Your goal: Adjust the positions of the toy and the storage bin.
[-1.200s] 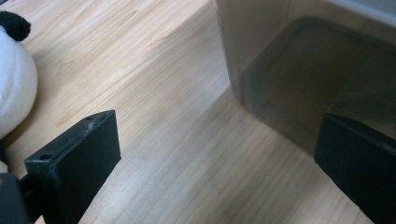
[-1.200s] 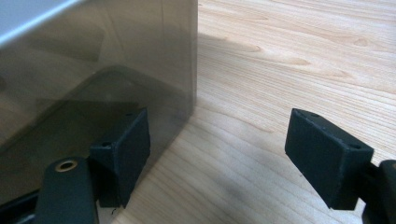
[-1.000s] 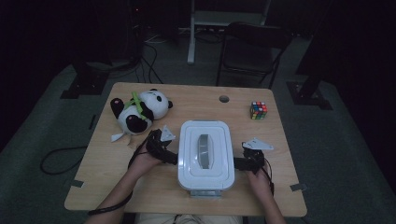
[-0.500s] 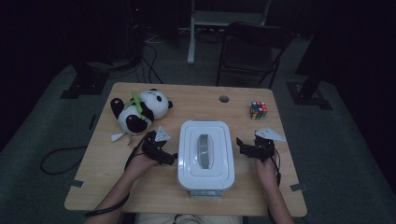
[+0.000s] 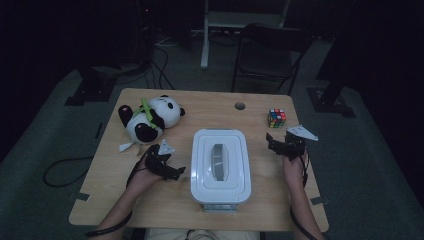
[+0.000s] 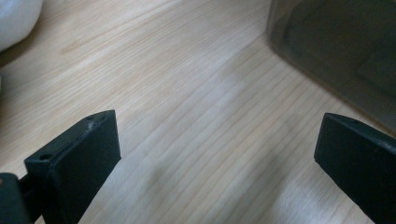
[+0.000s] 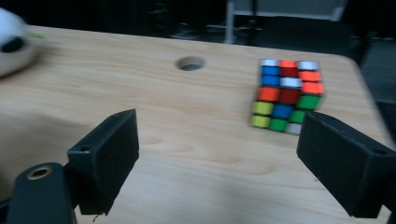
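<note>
Wooden counter [image 5: 210, 112]. Both claws, left [image 5: 172, 172] and right [image 5: 274, 141], open, empty. Cube [image 7: 287, 95] ahead of right claw: rigid, light, slick; grip opposite flat faces.

Right gripper [image 7: 217, 154] fingers [image 7: 105, 158] spread wide over table [image 7: 187, 140]; puzzle cube [image 7: 287, 95] just beyond right finger, cable hole [image 7: 190, 63] farther back.

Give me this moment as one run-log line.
left gripper: open, beside lidded box | right gripper: open, facing Rubik's cube | box lid on
</note>
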Demonstrator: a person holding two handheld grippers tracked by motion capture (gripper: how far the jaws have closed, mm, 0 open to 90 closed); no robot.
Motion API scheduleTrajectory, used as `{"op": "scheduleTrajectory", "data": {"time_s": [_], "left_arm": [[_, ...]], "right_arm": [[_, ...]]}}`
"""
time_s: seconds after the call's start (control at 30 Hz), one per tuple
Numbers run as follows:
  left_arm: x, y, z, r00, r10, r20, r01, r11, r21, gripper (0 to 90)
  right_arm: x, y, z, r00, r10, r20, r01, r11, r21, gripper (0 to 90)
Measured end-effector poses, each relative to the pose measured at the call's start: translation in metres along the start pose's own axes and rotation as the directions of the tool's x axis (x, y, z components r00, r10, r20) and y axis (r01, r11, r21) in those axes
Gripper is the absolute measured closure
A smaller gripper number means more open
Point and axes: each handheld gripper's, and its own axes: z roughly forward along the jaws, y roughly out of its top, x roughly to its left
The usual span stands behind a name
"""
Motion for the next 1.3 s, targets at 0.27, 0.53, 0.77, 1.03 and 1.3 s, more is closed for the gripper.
{"op": "scheduleTrajectory", "data": {"time_s": [0.27,0.53,0.77,1.03,1.3], "left_arm": [[0.006,-0.015,-0.006,0.9994,-0.030,-0.015,0.030,0.9995,0.013,1.0],[0.011,-0.026,-0.013,0.9980,-0.057,-0.028,0.057,0.9983,0.010,0.9],[0.017,-0.038,-0.017,0.9961,-0.077,-0.043,0.078,0.9968,0.016,1.0],[0.024,-0.054,-0.023,0.9906,-0.122,-0.062,0.122,0.9924,0.009,0.9],[0.023,-0.060,-0.022,0.9892,-0.130,-0.067,0.131,0.9914,0.005,0.9]], "right_arm": [[-0.016,0.013,0.006,0.9993,-0.008,0.036,0.010,0.999,-0.049,12.8],[-0.024,0.021,0.018,0.9951,-0.015,0.098,0.012,1.000,0.025,11.0],[-0.032,0.027,0.027,0.9935,0.004,0.113,-0.005,1.000,0.011,11.0],[-0.049,0.037,0.049,0.9873,0.068,0.144,-0.074,0.997,0.035,11.0],[-0.058,0.039,0.075,0.9821,0.114,0.150,-0.126,0.989,0.074,11.0]]}}
